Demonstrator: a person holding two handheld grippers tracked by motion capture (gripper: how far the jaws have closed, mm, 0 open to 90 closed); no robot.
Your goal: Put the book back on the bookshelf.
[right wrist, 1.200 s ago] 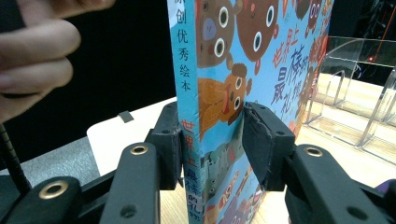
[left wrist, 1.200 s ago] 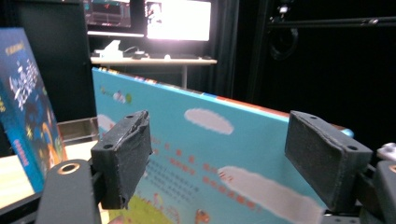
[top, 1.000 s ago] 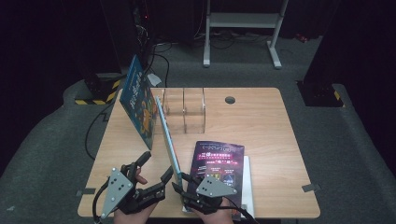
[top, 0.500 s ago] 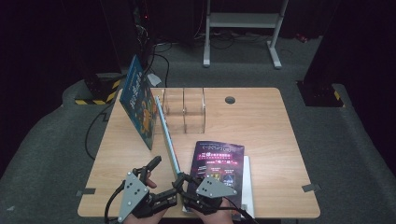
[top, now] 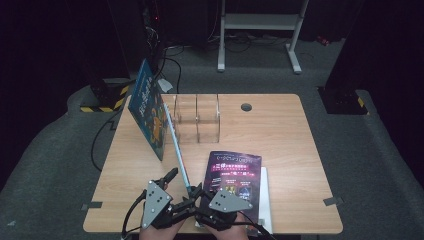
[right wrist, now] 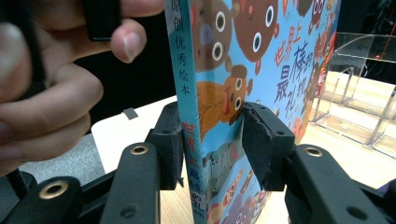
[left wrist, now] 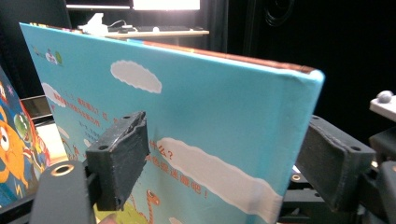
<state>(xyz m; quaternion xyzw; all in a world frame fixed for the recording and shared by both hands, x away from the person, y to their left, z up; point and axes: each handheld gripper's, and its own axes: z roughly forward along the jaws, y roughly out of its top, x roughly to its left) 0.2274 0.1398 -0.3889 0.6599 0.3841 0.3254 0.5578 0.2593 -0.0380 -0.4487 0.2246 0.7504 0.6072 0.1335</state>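
Near edge of the wooden table [top: 280, 130], about 6 o'clock in the high view: left gripper [top: 167, 192] and right gripper [top: 200, 194], side by side, both meeting the near end of the thin blue book [top: 176, 150].

Right gripper view: jaws pinching the blue book [right wrist: 219, 93] at its spine, one pad [right wrist: 170, 144] flat against the back cover at 9 o'clock, the other against the illustrated front cover at 3 o'clock; book upright on edge between them.

Left gripper view: jaws spread wide on either side of the same book's [left wrist: 187, 121] near corner, left pad [left wrist: 119, 156] touching or nearly touching the cloud-printed cover, right pad standing clear of the spine edge.

Just past the grippers, toward 1 o'clock: dark purple booklet [top: 234, 175] lying flat.

Farther, at 12 o'clock: clear acrylic organizer [top: 197, 117], with the blue book's far end reaching toward it; second picture book [top: 149, 117] at 11 o'clock, leaning on edge.
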